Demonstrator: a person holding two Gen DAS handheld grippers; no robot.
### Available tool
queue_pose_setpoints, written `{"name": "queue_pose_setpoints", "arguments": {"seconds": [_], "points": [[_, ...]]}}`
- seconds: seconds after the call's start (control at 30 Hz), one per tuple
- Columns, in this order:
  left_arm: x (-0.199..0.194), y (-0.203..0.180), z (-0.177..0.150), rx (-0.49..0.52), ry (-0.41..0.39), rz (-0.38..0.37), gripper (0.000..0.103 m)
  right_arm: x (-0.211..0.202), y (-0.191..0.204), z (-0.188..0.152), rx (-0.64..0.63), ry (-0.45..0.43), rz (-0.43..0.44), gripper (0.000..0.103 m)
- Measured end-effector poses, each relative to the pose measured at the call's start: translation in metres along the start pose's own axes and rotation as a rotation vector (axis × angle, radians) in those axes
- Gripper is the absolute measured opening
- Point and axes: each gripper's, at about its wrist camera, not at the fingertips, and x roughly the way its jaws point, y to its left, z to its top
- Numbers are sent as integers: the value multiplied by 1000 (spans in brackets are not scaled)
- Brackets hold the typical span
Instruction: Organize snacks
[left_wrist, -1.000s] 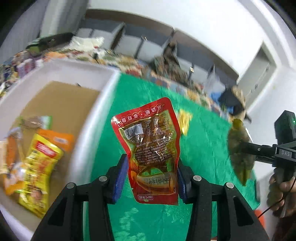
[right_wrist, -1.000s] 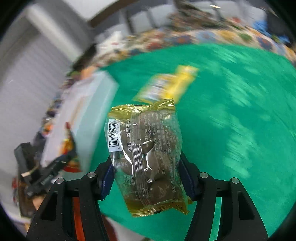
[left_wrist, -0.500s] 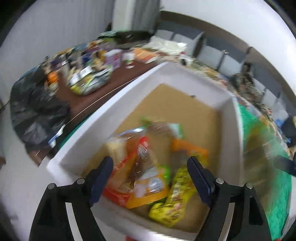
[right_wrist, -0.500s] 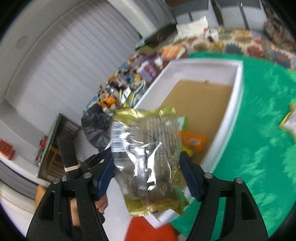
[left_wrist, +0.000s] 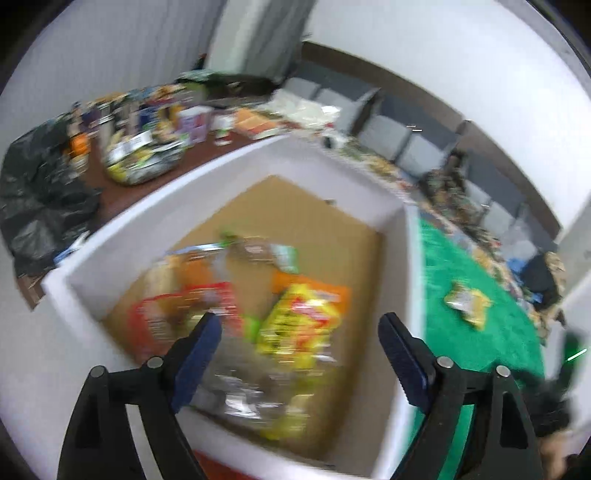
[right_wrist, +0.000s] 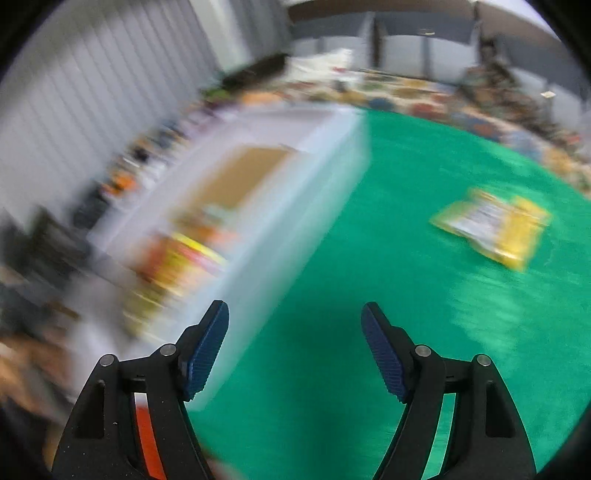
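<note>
A white box (left_wrist: 236, 162) with a brown floor holds several snack packs: a red pack (left_wrist: 177, 314), a yellow pack (left_wrist: 299, 321) and a clear olive-brown pack (left_wrist: 251, 391). My left gripper (left_wrist: 299, 350) hangs over the box's near end, its jaws opening with nothing gripped between them. My right gripper (right_wrist: 295, 343) is over the green cloth (right_wrist: 406, 295) beside the box (right_wrist: 295, 192), jaws opening and empty. A yellow snack pack (right_wrist: 495, 229) lies on the cloth to the right, also seen as the yellow snack pack (left_wrist: 467, 301) in the left wrist view.
Behind the box, a brown table (left_wrist: 122, 192) carries cartons, cups and a foil bag. A black plastic bag (left_wrist: 40, 195) sits at its left. Grey chairs (left_wrist: 399, 136) and clutter line the far wall. Both views are motion-blurred.
Both grippers let go of their packs: the red pack and the olive-brown pack now lie in the box. Both grippers opened; the right one swung back over the green cloth.
</note>
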Motion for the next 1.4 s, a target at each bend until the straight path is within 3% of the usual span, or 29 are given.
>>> {"name": "queue_pose_setpoints", "arguments": {"seconds": [0.13,0.3,0.43,0.57,0.73,0.83,0.97,1.13,1.4], "points": [[-6,-56,-4,69,-25,-100,101,9,-94,-71,24,94,-254,78],[9,-129,-19,147,12,-175,102,-33,-190,-122,196,28,-379,78],[43,-186,-45,246,53,-135,102,-48,-240,-136,262,5,-464,78],[87,-237,-84,422,77,-35,102,-50,-274,-146,316,-16,-471,78],[152,-269,-123,494,218,42,102,-61,-291,-154,303,-77,-441,80],[174,-277,-140,511,263,70,102,-62,-294,-158,279,-91,-424,84],[191,-286,-155,550,268,85,103,-61,-296,-158,277,-89,-421,84],[196,-280,-151,494,244,38,103,-60,-297,-158,274,-87,-411,87],[200,-279,-155,487,213,37,103,-60,-296,-157,272,-85,-414,87]]}}
